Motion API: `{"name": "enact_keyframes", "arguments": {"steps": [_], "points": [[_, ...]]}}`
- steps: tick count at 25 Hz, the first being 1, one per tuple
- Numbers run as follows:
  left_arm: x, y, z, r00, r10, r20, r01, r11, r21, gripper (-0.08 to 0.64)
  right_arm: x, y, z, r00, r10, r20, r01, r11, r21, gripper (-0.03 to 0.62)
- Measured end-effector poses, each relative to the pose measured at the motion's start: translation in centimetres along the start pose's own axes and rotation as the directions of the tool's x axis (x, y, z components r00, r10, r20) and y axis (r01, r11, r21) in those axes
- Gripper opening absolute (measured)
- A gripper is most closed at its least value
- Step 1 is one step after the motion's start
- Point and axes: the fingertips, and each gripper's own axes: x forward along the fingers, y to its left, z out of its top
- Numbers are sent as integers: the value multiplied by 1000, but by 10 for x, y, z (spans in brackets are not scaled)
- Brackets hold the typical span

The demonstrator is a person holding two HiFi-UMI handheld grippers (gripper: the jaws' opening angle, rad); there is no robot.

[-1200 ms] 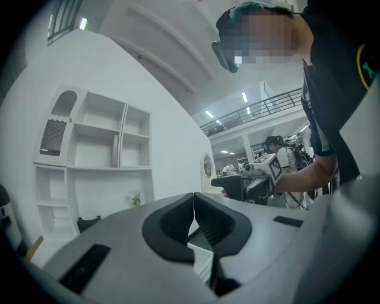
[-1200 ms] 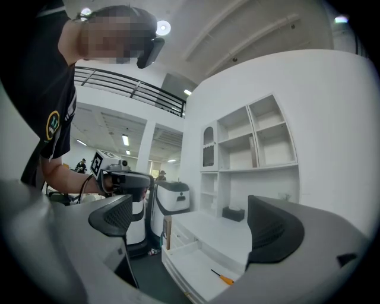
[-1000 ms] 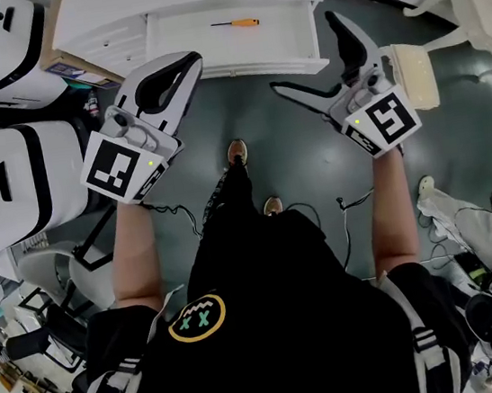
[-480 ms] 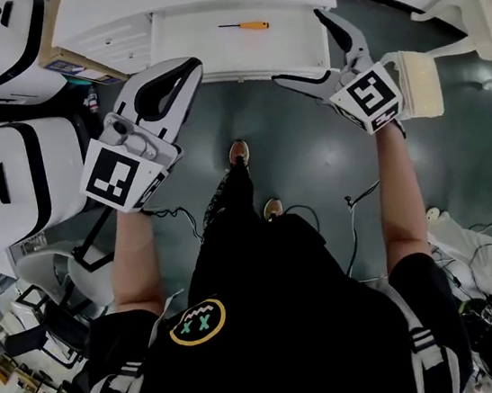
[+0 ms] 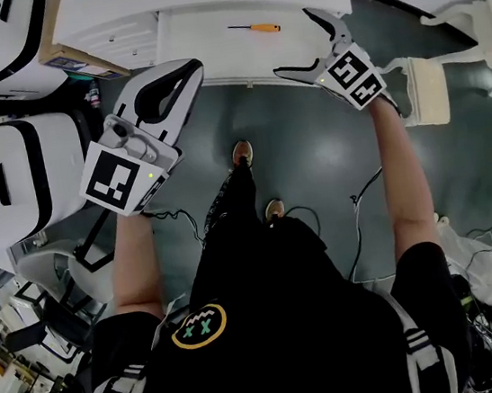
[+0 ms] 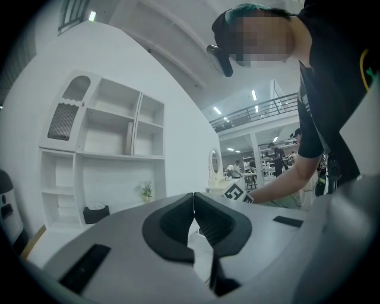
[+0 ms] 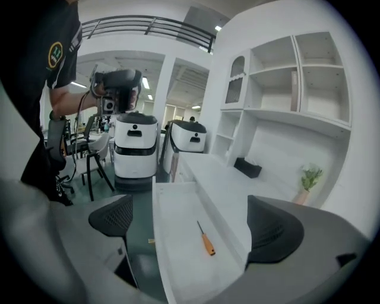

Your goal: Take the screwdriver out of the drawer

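My right gripper [image 5: 297,43] hangs with its jaws spread wide and nothing between them, over the near right corner of the open white drawer [image 5: 207,47]. The slim orange-handled screwdriver [image 5: 256,27] lies flat on the drawer floor towards the far side, just left of that gripper. My left gripper [image 5: 194,62] is closed on nothing, near and left of the drawer. I judge the screwdriver light, stiff and apt to roll, so I'd pinch across the thicker handle. I can read no brand on it.
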Motion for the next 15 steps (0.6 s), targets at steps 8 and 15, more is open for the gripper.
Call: {"name": "enact_keyframes", "arguments": {"steps": [8, 15], "points": [[26, 20, -13, 1000, -9, -3, 9, 999, -35, 20, 56, -19, -61, 984, 68, -164, -73, 997, -22, 581], [44, 29, -30, 999, -49, -4, 49, 999, -2, 20, 100, -32, -109, 954, 132, -271, -141, 990, -15, 581]]}}
